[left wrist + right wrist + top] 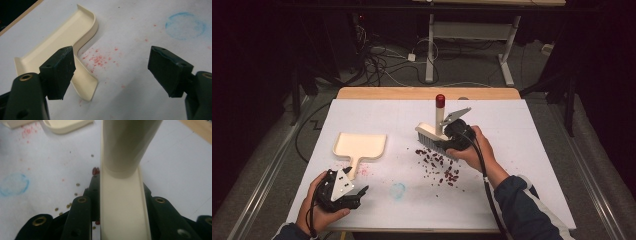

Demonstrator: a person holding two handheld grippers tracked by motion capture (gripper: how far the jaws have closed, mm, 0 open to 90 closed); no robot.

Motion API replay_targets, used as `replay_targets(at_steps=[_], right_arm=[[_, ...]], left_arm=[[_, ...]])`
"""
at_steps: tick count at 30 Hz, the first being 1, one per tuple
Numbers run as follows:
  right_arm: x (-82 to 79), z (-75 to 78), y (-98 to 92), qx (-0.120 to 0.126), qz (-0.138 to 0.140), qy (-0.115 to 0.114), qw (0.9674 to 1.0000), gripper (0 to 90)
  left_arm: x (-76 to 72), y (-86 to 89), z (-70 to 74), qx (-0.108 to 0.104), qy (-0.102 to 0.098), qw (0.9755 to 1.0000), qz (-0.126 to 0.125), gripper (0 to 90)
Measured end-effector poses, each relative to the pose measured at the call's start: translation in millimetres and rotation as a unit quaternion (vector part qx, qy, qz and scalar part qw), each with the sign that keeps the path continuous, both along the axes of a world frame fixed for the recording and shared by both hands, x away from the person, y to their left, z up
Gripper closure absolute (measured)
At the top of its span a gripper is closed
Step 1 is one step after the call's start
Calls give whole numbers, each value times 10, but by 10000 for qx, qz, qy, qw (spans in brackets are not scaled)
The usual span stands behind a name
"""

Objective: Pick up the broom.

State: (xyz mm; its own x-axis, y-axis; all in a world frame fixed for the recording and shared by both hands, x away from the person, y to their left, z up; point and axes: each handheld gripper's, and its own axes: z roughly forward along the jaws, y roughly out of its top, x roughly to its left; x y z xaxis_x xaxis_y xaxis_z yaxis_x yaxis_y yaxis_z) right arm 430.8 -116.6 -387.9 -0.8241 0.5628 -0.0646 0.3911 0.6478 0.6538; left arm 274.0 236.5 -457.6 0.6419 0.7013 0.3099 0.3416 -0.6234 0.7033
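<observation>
**Brush clamped in the right hand-held gripper, dustpan lying before the left**

The right hand-held gripper point(447, 137) is clenched on a cream brush point(432, 134), its jaws pressed against both sides of the flat cream body, as the right gripper view shows point(122, 207). The brush's round handle rises upright above this hand-held gripper and ends in a dark red cap point(440, 100). The bristled head sits just left of the jaws in the high view, at the far edge of a scatter of small dark red beans point(439, 167), which spread from just beneath the hand-held gripper back toward the person.

The left hand-held gripper point(357, 192) is released, its two black jaws standing wide apart with nothing between them. Just ahead of its left jaw lies the cream dustpan point(62, 40), flat on the white worktop point(522, 135), handle end pointing toward this hand-held gripper. Whether that jaw touches the handle I cannot tell. Faint red specks point(98, 58) mark the worktop between the jaws, and a blue ring point(185, 25) is drawn farther out, beyond the right jaw.
</observation>
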Motion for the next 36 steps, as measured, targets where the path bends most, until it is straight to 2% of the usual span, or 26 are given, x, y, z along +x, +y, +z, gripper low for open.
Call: replay_targets(at_steps=[1, 3, 4, 6, 7, 9, 10, 11, 12, 13, 14, 15, 16, 18, 20, 22, 23, 24, 25, 26, 27, 28, 30, 32, 34, 36], right_arm=[[-8, 19, 42, 108, -108, -127, 9998, 678], [9, 19, 116, 158, -224, -259, 9993, 678], [29, 10, 160, 108, -212, -366, 9990, 678], [86, -31, 255, -232, -239, -736, 9967, 679], [135, -59, 290, -380, -208, -941, 9946, 678], [256, -123, 331, -466, 16, -1195, 9917, 678], [256, -123, 331, -466, 16, -1195, 9917, 678], [386, -201, 356, -590, 283, -1418, 9877, 678], [453, -244, 370, -615, 306, -1453, 9870, 678], [517, -286, 371, -471, 346, -1391, 9886, 678], [517, -286, 371, -471, 346, -1391, 9886, 678], [611, -370, 367, -251, 466, -1299, 9901, 678], [637, -418, 373, -236, 483, -1293, 9902, 678], [658, -497, 378, -150, 699, -1198, 9902, 678], [637, -512, 372, -32, 920, -1106, 9896, 679], [590, -520, 360, -132, 1241, -1089, 9862, 678], [546, -530, 343, -201, 1391, -1174, 9831, 678], [511, -541, 319, -218, 1590, -1148, 9803, 677], [511, -541, 319, -218, 1590, -1148, 9803, 677], [439, -563, 261, -291, 1900, -1137, 9747, 674], [399, -576, 228, -319, 2002, -1094, 9731, 671], [358, -588, 186, -286, 2073, -1001, 9727, 669], [295, -607, 97, -238, 2212, -976, 9700, 668], [270, -606, 52, -218, 2263, -936, 9693, 668], [195, -581, -76, -134, 2381, -926, 9667, 668], [147, -565, -140, -175, 2480, -915, 9643, 668]], left_arm=[[1, 0, 0, -2, -1, 10000, 3, 212], [-1, -2, 1, 11, -7, 10000, 3, 212], [-5, -2, 3, 25, -7, 10000, -11, 212], [-6, -2, 3, 20, -9, 10000, -21, 212], [-6, -2, 2, 19, -9, 10000, -32, 212], [-3, -6, 0, 23, -16, 10000, -49, 212], [-1, -9, -2, 31, -9, 10000, -62, 212], [1, -14, -5, 41, -6, 10000, -72, 212], [4, -16, -7, 46, -7, 10000, -86, 212], [6, -17, -9, 46, -8, 9999, -97, 212], [9, -15, -10, 41, -12, 9999, -104, 212], [18, -6, -16, 18, 3, 10000, -95, 212], [18, -6, -16, 18, 3, 10000, -95, 212], [27, 6, -25, 4, 28, 10000, -87, 212], [28, 13, -29, -5, 44, 10000, -76, 212], [20, 16, -28, 0, 49, 10000, -74, 212], [13, 15, -25, 12, 41, 10000, -74, 212], [2, 14, -22, 15, 32, 10000, -71, 212], [2, 14, -22, 15, 32, 10000, -71, 212], [1, 11, -22, 26, 35, 10000, -54, 212], [1, 11, -22, 26, 35, 10000, -54, 212], [3, 8, -23, 19, 38, 10000, -43, 212], [6, -5, -27, 76, 58, 9999, -48, 212], [6, -10, -28, 106, 58, 9999, -51, 212], [6, -15, -31, 120, 61, 9999, -47, 212], [4, -17, -32, 143, 63, 9999, -29, 212]])
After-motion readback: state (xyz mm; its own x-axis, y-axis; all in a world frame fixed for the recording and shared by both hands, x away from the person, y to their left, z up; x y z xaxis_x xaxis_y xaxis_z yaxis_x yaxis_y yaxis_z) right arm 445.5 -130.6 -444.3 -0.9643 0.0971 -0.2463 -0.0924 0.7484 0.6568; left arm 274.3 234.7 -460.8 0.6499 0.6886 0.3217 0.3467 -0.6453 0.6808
